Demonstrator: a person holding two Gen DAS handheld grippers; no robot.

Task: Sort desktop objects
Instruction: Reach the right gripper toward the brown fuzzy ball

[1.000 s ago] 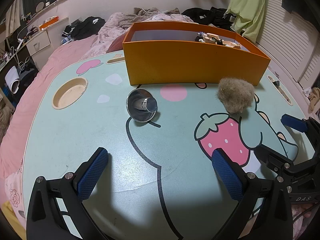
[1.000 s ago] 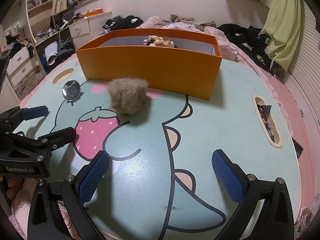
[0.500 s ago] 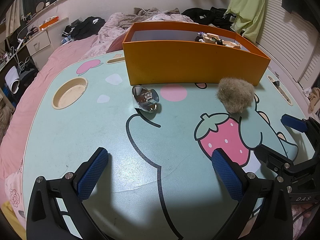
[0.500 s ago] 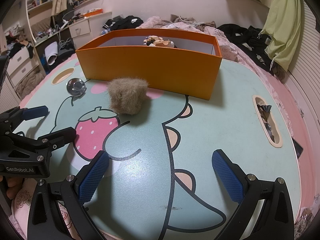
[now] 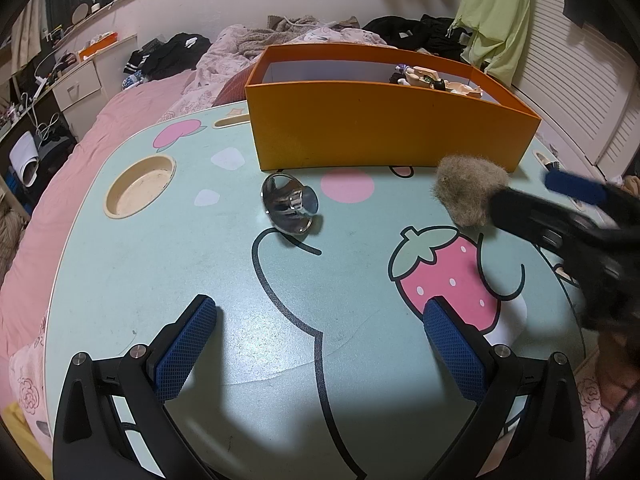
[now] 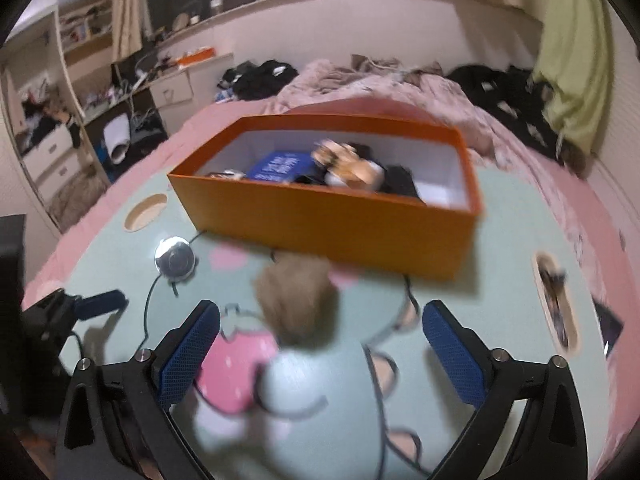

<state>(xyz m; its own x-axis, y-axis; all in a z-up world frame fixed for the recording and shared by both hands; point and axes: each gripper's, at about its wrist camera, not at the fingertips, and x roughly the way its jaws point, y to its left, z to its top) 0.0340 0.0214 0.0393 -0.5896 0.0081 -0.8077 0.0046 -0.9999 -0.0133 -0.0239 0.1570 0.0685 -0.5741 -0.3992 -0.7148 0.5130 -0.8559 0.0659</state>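
right wrist view: right gripper [image 6: 320,344] jaws wide but closing around the furry ball [image 6: 296,300], not touching.

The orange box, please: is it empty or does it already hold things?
Not empty: the orange box holds a blue booklet and other blurred items.

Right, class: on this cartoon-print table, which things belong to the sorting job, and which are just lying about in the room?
Part of the job:
- orange box
- fuzzy brown ball
- shiny metal funnel
- right gripper, jaws closing, nothing gripped
- left gripper, open

Just lying about:
- black clothes on the bed
- green cloth hanging
- white drawer unit
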